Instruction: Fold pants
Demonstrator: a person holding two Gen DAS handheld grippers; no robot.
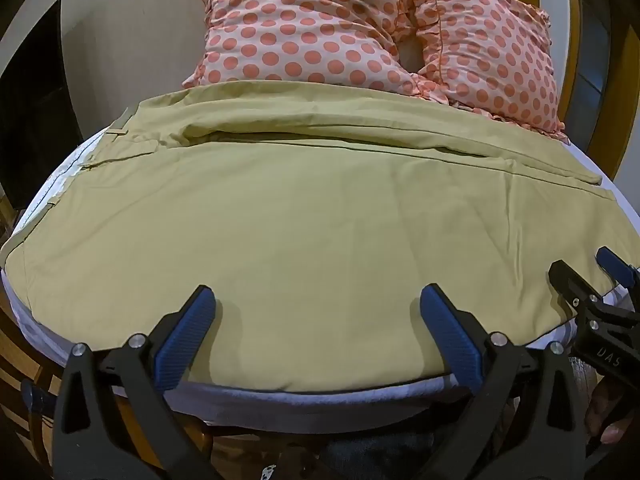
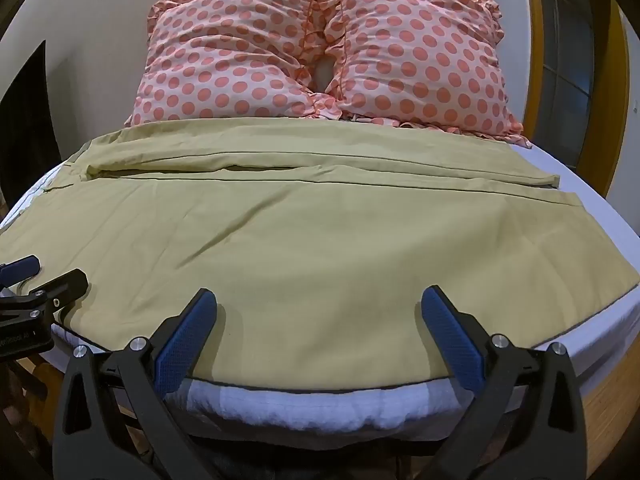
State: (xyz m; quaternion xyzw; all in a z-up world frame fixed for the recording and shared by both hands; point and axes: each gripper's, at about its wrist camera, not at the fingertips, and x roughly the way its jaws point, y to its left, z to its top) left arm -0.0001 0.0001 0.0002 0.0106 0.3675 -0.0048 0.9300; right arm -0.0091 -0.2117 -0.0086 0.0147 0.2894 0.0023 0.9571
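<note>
Both tools are presented at the near side of the bed [image 2: 600,320]. The left gripper [image 1: 318,300] stands released, jaws spread wide and holding nothing. The right gripper [image 2: 320,302] is likewise released and empty. The pants [image 2: 320,240], khaki, lie flat across the mattress with one leg directly ahead of both sets of jaws and the second leg beyond it; the near hem line passes just beneath the fingertips and between them.

Risks, as judged from this position:
- The cloth is doubled. A shallow bite at the near edge may take only the top layer, and the leg would then open instead of folding.
- A deep bite may gather the white sheet [image 2: 320,400] lying just under the jaws, dragging the bedding along with the garment.
- Uneven lift between the two tools would skew the fold, and the diagonal creases ahead of the right jaws would be pressed in.
- The grippers sit close side by side; the right one shows at the outer edge of the left view, so inward travel risks contact.

Room for movement: open cloth extends ahead of the jaws as far as the second leg. Beyond that, the spotted pillows [image 2: 320,60] touch or overlap the far edge of the pants and limit forward carry. To the right of the right jaws, bare sheet remains free.
</note>
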